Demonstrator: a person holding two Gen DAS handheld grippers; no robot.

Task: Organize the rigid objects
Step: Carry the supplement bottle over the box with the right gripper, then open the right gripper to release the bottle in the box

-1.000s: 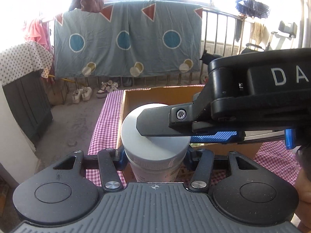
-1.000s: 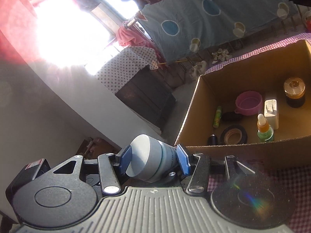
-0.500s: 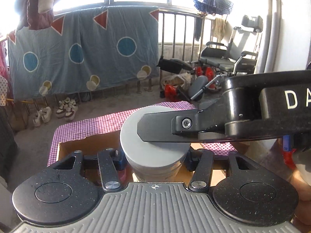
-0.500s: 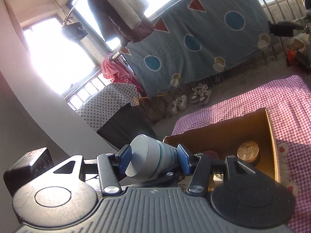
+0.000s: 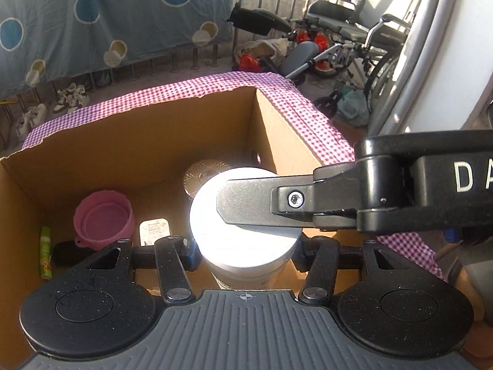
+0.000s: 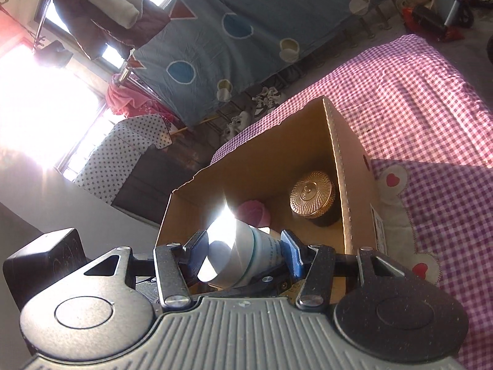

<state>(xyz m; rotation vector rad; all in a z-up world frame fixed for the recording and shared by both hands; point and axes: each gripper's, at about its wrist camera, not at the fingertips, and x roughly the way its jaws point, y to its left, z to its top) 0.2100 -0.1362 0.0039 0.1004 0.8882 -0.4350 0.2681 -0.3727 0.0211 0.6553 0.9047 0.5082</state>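
A white jar (image 5: 212, 225) with a pale lid hangs over the open cardboard box (image 5: 138, 108), lid towards the left wrist camera. My left gripper (image 5: 245, 257) is shut on its sides. My right gripper (image 6: 243, 254) is shut on the same jar (image 6: 234, 246) end to end, between its blue pads; its upper finger (image 5: 262, 206) lies flat across the lid. Inside the box lie a pink cup (image 5: 103, 219), a gold-lidded dark jar (image 6: 311, 192), a white charger (image 5: 152, 231), a green tube (image 5: 45, 252) and a small black object (image 5: 64, 252).
The box (image 6: 339, 154) stands on a purple checked tablecloth (image 6: 416, 108). Beyond the table are a railing with a blue blanket (image 5: 107, 15), shoes on the floor and a wheelchair (image 5: 354, 30) at the right. A hand shows at the lower right edge.
Both grippers have carried the jar across and down over the box, tilting downward. The box's inside and its contents now show below the jar. The grip on the jar is unchanged.
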